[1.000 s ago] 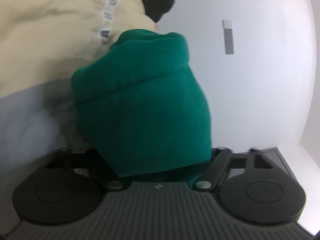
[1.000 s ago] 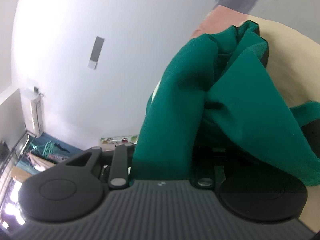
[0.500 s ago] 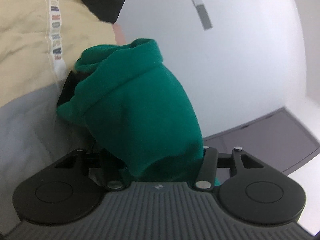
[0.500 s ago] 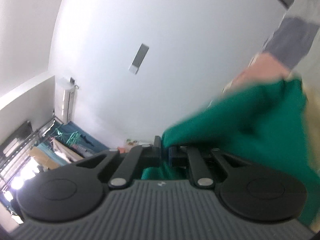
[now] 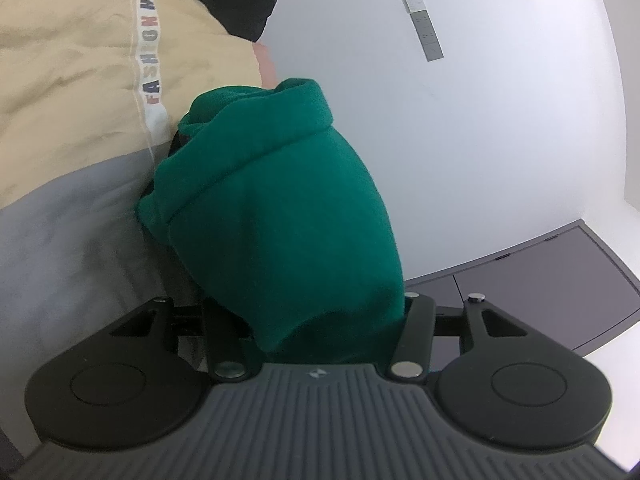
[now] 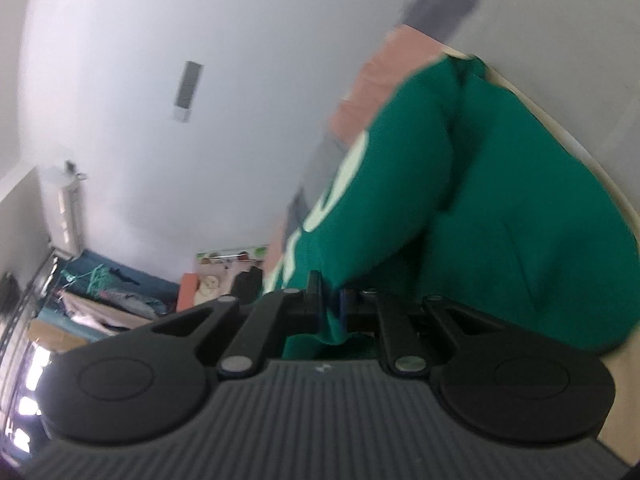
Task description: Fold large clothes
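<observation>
A green sweatshirt [image 5: 280, 208] is held up in the air in front of a person in a beige and grey top [image 5: 72, 80]. In the left wrist view a thick bunch of it fills the gap of my left gripper [image 5: 320, 316] and hides both fingers; the jaws stand half wide and press on the bundle. In the right wrist view the same green sweatshirt [image 6: 480, 208], with white lettering, runs up and to the right from my right gripper [image 6: 330, 310]. Those jaws are pinched nearly together on a thin edge of the cloth.
A white wall [image 5: 500, 140] with a grey socket strip [image 5: 424, 28] lies behind, and a grey cabinet [image 5: 552, 280] at lower right. The right wrist view shows a wall air conditioner [image 6: 64, 208], cluttered shelves [image 6: 120, 300] at lower left, and a hand [image 6: 380, 72] above the cloth.
My right gripper has closed from part open onto a thin edge of the sweatshirt and swung sideways. My left gripper has narrowed on its bundle, risen and rolled, so a cabinet comes into view.
</observation>
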